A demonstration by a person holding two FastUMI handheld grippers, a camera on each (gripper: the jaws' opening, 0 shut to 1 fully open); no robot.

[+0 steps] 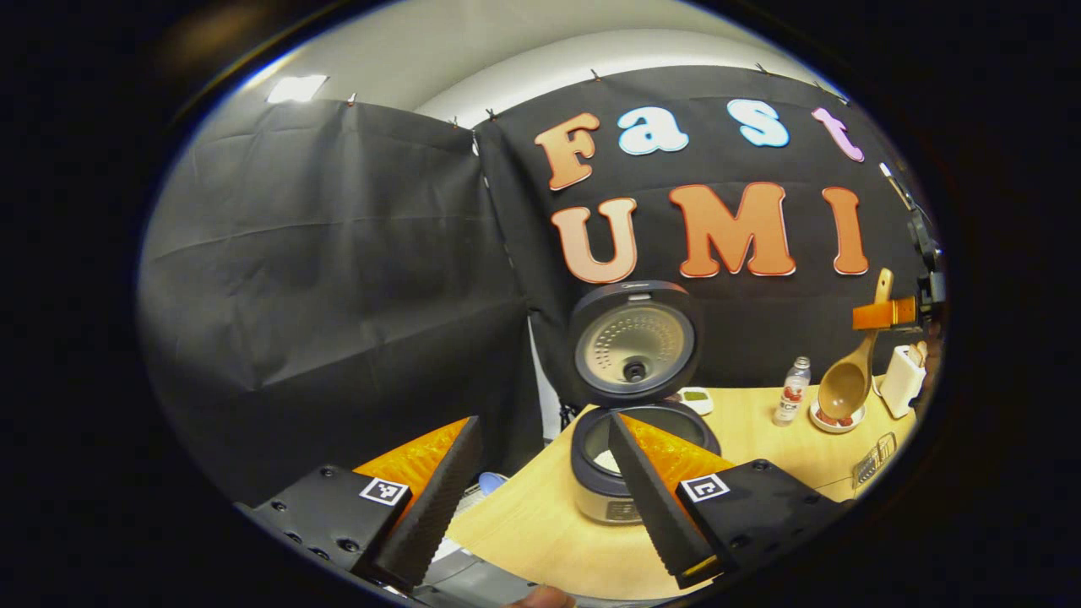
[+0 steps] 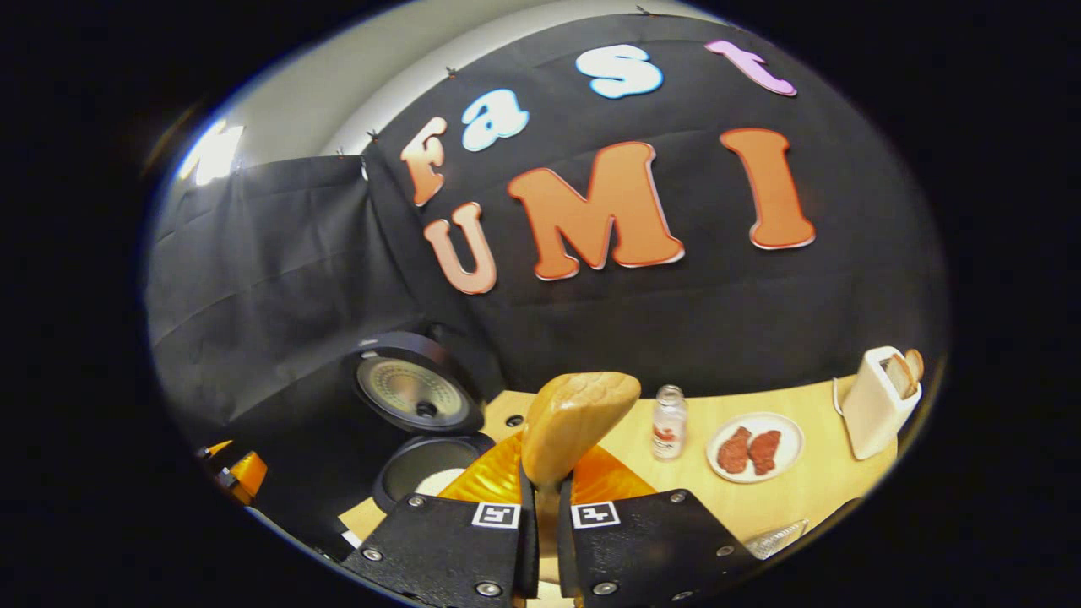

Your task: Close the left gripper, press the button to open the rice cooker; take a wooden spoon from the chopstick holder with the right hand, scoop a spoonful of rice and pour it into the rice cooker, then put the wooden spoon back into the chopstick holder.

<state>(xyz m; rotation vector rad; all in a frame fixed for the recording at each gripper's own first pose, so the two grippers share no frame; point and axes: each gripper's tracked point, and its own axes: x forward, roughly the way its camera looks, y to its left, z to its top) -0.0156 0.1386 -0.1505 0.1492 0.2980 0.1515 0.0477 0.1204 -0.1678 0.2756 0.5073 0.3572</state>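
Observation:
The rice cooker (image 1: 604, 494) stands open on the wooden table, its lid (image 1: 633, 346) raised upright. White rice (image 1: 606, 460) lies in the pot. My left gripper (image 1: 540, 422) is open, fingers spread wide just in front of the cooker with nothing between them. At the far right, my right gripper (image 1: 887, 314) holds the wooden spoon (image 1: 847, 384) by its handle, bowl hanging down and looking empty, above the plate. In the right gripper view my right gripper (image 2: 547, 477) is shut on the wooden spoon (image 2: 574, 422), with the open cooker (image 2: 426, 464) to the left.
A small bottle (image 2: 669, 422), a white plate with red food (image 2: 754, 447) and a white toaster with bread (image 2: 878, 401) stand on the table (image 2: 811, 490) to the right. A perforated metal object (image 1: 874, 456) lies near the front edge. A small dish (image 1: 697, 399) sits behind the cooker.

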